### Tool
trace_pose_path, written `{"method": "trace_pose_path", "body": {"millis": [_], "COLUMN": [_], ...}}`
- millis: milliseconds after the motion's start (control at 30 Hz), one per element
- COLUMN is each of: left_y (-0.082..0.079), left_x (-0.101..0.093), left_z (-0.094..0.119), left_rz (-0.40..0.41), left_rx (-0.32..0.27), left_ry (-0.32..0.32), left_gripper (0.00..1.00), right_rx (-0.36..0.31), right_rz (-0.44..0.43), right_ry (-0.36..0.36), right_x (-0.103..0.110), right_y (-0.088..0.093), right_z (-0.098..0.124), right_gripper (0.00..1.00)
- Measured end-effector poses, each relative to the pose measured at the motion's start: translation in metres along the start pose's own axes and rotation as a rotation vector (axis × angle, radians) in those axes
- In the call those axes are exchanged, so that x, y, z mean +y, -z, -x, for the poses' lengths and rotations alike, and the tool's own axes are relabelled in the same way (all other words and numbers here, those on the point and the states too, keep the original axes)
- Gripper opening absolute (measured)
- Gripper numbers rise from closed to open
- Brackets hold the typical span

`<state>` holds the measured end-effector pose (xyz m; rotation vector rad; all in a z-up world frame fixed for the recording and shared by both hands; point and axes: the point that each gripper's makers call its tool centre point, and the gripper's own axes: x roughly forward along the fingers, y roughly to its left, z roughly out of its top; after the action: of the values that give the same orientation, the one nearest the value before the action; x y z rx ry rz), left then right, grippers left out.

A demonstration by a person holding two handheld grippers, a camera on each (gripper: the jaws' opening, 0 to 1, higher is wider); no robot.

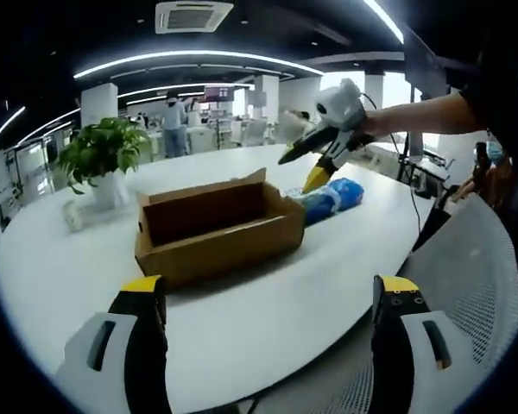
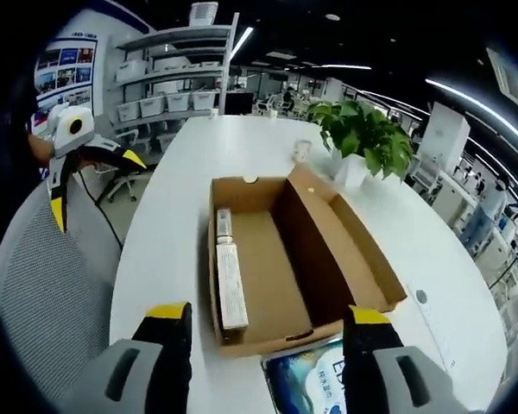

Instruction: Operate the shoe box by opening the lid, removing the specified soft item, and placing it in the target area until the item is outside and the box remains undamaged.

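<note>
Blue soft pack (image 2: 306,384) lies between right gripper (image 2: 268,323) jaws, beside box (image 2: 328,259).

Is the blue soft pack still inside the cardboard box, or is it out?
Out. The blue soft pack lies on the white table beside the open cardboard box.

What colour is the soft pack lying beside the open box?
Blue with white areas; the soft pack shows best in the left gripper view.

Background items around the long white table

A leafy green plant in a white pot (image 1: 99,164) (image 2: 363,138) is standing on the long white oval table (image 1: 268,310) (image 2: 242,147), while a grey mesh chair (image 1: 466,285) (image 2: 43,285) is sitting just beside its edge.
</note>
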<state>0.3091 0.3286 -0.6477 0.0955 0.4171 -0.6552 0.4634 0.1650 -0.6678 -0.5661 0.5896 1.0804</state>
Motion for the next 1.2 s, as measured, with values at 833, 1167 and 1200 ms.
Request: {"method": "trace_pose_path", "body": {"millis": [833, 1167, 1200], "left_y": [-0.001, 0.000, 0.001], "left_x": [-0.001, -0.001, -0.001], "left_z": [-0.002, -0.004, -0.004], "left_rz": [0.010, 0.005, 0.004], "left_rx": [-0.020, -0.007, -0.003], "left_ry": [0.008, 0.010, 0.011], "left_gripper": [0.99, 0.99, 0.99], "right_rx": [0.106, 0.133, 0.138], "right_rz": [0.047, 0.052, 0.048], "right_ry": [-0.149, -0.267, -0.274], "right_x": [-0.005, 0.004, 0.004], "right_y": [0.011, 0.016, 0.016], "right_z": [-0.050, -0.062, -0.063], "right_gripper": [0.65, 0.59, 0.59]}}
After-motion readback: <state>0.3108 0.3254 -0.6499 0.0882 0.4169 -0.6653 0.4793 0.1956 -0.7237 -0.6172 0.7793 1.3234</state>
